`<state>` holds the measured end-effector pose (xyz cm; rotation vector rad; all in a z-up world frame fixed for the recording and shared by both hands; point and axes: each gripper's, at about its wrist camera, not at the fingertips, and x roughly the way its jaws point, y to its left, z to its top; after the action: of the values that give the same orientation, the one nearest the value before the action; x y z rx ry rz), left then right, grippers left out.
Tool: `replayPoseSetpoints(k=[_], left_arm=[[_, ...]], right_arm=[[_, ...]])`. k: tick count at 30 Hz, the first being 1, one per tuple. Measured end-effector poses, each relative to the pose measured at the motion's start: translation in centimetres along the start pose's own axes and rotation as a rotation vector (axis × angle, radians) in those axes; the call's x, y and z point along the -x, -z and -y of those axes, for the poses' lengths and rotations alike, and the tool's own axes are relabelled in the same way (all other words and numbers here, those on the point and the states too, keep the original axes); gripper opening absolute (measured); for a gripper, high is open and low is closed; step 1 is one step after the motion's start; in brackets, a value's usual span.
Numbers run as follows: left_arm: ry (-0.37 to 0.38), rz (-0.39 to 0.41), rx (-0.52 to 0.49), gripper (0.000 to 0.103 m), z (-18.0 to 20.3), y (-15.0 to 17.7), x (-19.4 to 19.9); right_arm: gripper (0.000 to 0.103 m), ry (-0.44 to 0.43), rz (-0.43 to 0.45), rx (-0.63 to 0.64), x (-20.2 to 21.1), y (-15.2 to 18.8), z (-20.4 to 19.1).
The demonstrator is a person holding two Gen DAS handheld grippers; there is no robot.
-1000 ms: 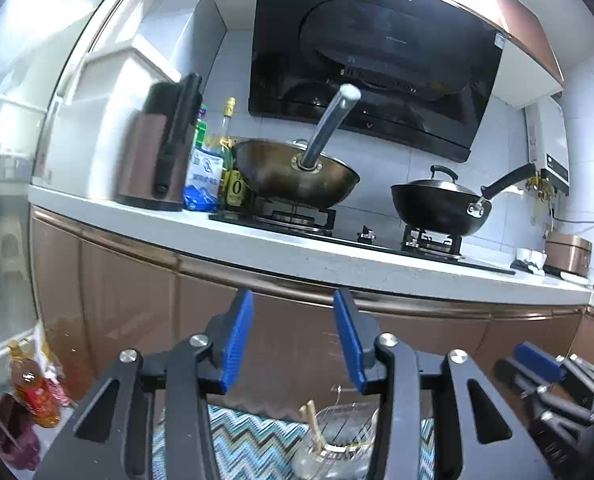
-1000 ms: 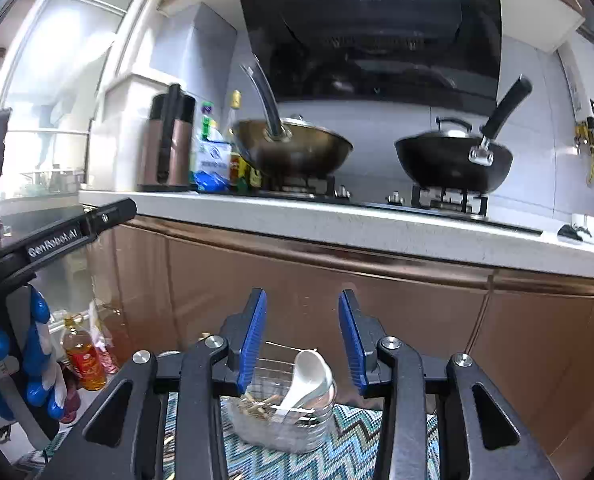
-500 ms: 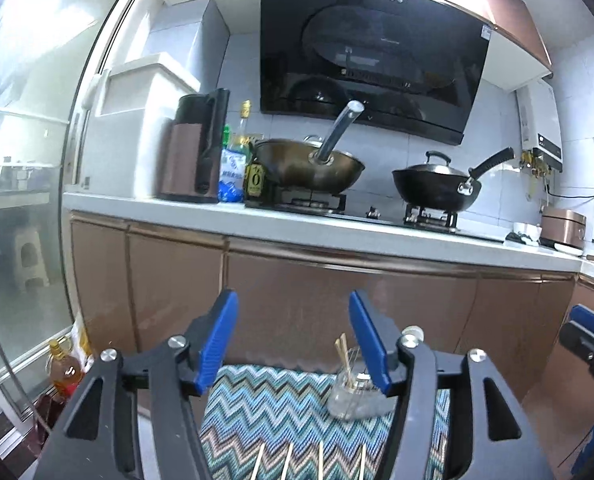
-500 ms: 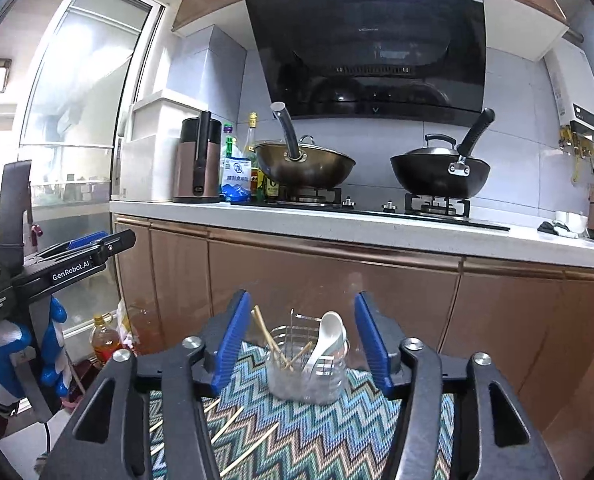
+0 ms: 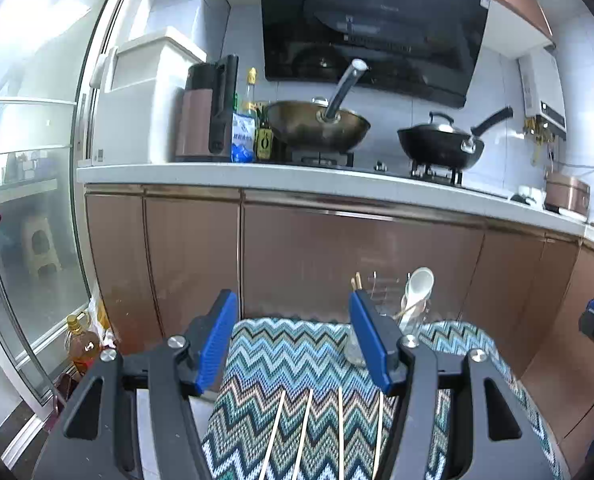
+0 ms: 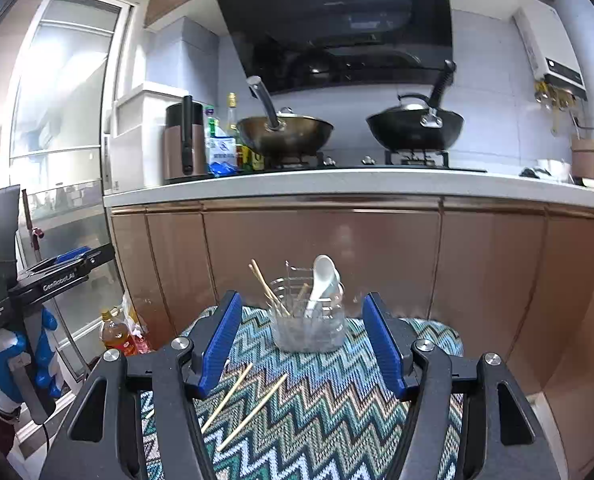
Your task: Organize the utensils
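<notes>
Several wooden chopsticks (image 5: 303,432) lie side by side on a zigzag mat (image 5: 293,356), just below my left gripper (image 5: 292,304). Its blue pads stand open with nothing between them. A clear utensil holder (image 6: 309,326) stands at the mat's far end, with a white spoon (image 6: 323,276) and a few chopsticks (image 6: 265,286) upright in it. My right gripper (image 6: 303,300) faces the holder from a short way back. Its jaws are opening and nothing is between them. Two loose chopsticks (image 6: 253,412) lie under its left finger. In the left wrist view the holder (image 5: 415,312) shows past the right finger.
Behind the mat runs a row of brown cabinet doors (image 6: 321,248) under a white counter (image 6: 337,184) with two woks on a stove. An oil bottle (image 6: 113,334) stands on the floor at the left. A gloved hand (image 6: 1,364) holds the left gripper at the left edge.
Both grippers have drawn back from the counter, so more of the mat and the loose chopsticks came into view. Both pairs of jaws stand wider than before.
</notes>
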<state>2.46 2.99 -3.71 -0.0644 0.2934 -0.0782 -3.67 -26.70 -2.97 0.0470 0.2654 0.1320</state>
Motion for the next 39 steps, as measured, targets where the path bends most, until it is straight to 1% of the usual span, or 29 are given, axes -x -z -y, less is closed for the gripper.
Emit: replayPoseSetpoints(k=[5, 15, 21, 30, 39], left_arm=[[-0.015, -0.048, -0.024, 0.057, 0.7, 1.1, -0.3], [-0.039, -0.106, -0.076, 0.057, 1.2, 2.8, -1.3], [-0.034, -0.142, -0.077, 0.057, 0.9, 3.7, -2.4], [-0.033, -0.21, -0.073, 0.057, 0.3, 5.1, -5.0], [-0.03, -0.271, -0.078, 0.057, 0.1, 6.3, -8.1]], right_arm=[[0.062, 0.022, -0.012, -0.048, 0.4, 0.7, 1.0], [0.062, 0.044, -0.049, -0.069, -0.1, 1.5, 1.2], [0.062, 0.032, -0.079, -0.066, -1.1, 2.1, 0.6], [0.062, 0.003, -0.139, -0.064, -3.8, 2.9, 0.0], [0.057, -0.034, -0.205, -0.057, -7.0, 3.8, -0.7]])
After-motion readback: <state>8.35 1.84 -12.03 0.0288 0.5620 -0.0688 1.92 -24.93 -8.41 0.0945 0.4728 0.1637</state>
